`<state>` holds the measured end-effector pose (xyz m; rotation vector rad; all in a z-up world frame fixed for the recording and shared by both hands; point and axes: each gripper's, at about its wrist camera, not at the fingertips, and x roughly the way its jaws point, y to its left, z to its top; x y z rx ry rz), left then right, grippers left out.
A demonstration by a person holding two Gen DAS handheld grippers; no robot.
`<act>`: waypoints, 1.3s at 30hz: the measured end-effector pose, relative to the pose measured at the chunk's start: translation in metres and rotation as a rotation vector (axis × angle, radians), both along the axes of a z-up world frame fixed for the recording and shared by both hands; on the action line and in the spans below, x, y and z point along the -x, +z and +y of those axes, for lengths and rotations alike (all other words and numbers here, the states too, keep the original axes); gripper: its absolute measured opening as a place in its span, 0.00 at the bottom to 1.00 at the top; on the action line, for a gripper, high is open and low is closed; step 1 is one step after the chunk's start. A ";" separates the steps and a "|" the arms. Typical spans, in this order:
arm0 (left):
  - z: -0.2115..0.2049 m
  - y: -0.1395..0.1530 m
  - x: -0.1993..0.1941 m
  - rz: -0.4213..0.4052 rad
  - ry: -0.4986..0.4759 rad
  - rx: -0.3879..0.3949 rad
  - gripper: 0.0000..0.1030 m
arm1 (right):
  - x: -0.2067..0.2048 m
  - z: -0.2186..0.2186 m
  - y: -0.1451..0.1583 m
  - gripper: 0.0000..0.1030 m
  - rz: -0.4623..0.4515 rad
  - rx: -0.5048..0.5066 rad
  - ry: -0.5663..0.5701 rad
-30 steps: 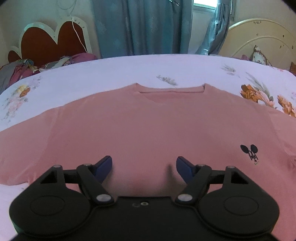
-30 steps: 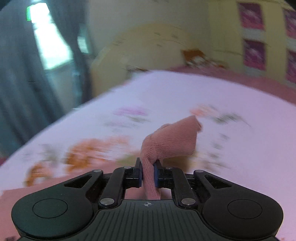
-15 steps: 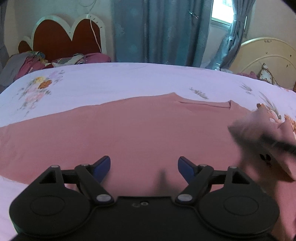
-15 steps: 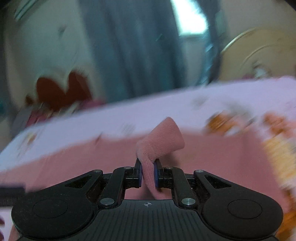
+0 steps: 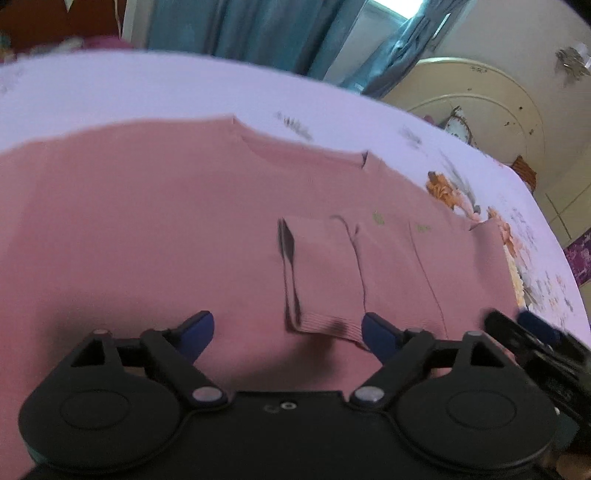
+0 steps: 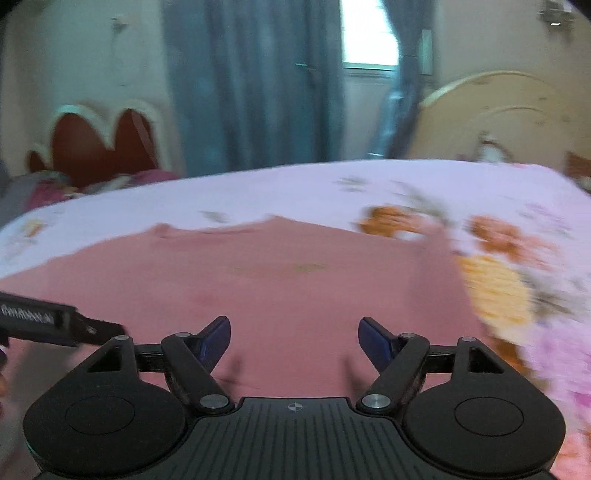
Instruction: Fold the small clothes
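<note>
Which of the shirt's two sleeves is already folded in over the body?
The sleeve toward the floral side of the bedsheet: it lies flat across the pink shirt, cuff near the left tool. The other sleeve isn't visible.

A bed spread with a pale floral sheet [image 6: 295, 192] is backed by blue curtains [image 6: 255, 85], a bright window [image 6: 369, 33], a cream arched headboard [image 6: 495, 122], a red heart-shaped headboard [image 6: 99, 140] and cream walls [image 6: 85, 55].
</note>
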<state>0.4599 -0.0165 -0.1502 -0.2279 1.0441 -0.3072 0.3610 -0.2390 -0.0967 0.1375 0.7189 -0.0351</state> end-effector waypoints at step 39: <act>0.036 -0.012 -0.014 -0.124 0.154 -0.061 0.10 | 0.007 -0.080 -0.046 0.15 0.107 0.007 -0.208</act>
